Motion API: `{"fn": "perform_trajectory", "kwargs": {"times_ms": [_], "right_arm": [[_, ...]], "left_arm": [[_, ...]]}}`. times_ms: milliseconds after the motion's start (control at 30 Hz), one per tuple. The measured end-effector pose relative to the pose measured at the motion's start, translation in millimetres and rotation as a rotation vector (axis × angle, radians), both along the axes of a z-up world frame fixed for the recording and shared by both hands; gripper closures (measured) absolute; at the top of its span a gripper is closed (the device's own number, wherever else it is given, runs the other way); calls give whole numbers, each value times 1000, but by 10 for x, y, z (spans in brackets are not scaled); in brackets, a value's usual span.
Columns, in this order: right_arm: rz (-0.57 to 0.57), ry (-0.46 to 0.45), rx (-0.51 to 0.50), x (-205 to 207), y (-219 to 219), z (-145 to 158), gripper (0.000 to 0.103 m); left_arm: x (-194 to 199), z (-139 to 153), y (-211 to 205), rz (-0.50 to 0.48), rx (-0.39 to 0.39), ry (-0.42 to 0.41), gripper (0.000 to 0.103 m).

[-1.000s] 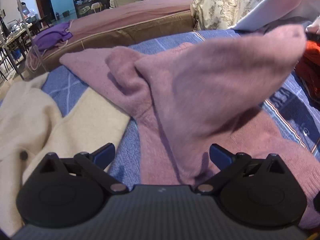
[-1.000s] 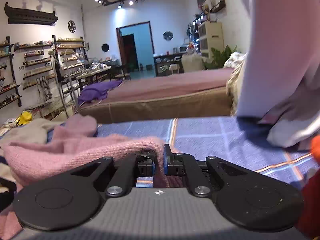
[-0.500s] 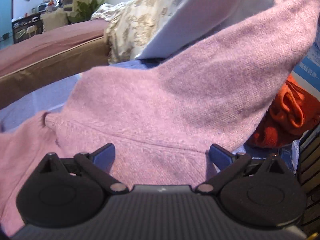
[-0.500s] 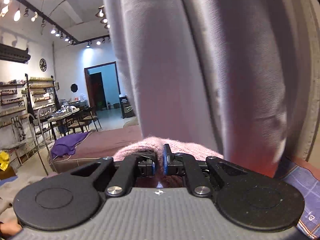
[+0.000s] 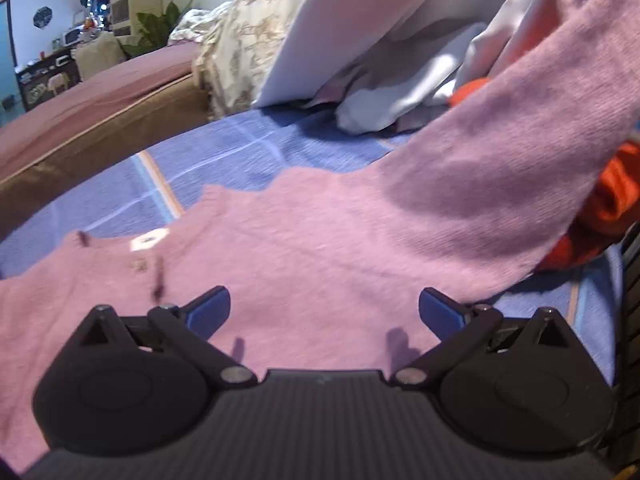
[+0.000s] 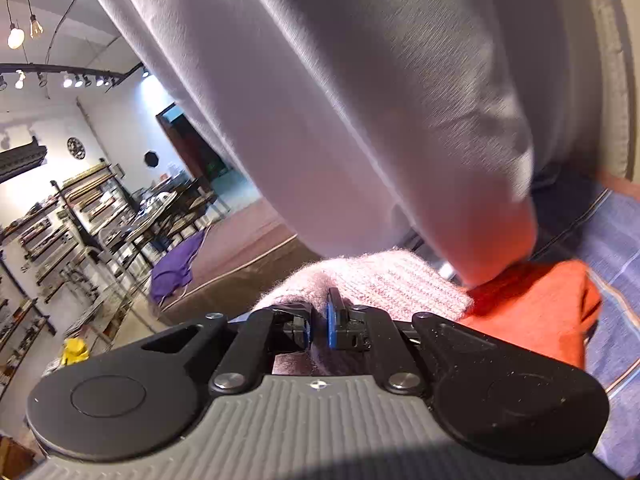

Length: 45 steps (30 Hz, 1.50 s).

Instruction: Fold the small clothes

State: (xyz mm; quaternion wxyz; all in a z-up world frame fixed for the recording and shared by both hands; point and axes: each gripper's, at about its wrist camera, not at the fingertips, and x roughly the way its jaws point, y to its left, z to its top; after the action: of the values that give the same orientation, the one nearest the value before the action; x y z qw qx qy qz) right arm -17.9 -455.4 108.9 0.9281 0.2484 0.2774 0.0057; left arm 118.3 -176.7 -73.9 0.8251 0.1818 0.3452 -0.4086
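Blue checked bedspread (image 5: 248, 148) covers the work surface, with a brown-sided mattress (image 5: 92, 116) beyond it. Spread flat across the bedspread lies a pink knitted sweater (image 5: 304, 248), one sleeve lifted up and away toward the right. Beside that sleeve sits a crumpled orange garment (image 5: 616, 196). Over the sweater's body, the left gripper (image 5: 324, 304) stands wide apart, holding nothing. Pinched tight on the pink sleeve end is the right gripper (image 6: 318, 326).

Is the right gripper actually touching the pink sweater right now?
Touching. In the right wrist view the right gripper is closed, with a fold of the pink sweater pinched between its blue pads; the knit bulges out above the fingertips.
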Motion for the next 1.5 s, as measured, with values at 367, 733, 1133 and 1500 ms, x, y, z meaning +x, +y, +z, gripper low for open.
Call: {"fn": "perform_trajectory", "kwargs": {"times_ms": [367,733,1133,1500], "right_arm": [[175,730,554,103,899,-931,88],[452,516,889,1460,2391,-1505,87],[511,412,624,2041,2634,-2026,86],[485,335,460,2353,3102,-2583,54]], "left_arm": [[101,121,1039,37,-68,114,0],[148,606,2183,284,75,-98,0],[4,518,2601,360,58,-34,0],[-22,316,2155,258,131,-55,0]]}}
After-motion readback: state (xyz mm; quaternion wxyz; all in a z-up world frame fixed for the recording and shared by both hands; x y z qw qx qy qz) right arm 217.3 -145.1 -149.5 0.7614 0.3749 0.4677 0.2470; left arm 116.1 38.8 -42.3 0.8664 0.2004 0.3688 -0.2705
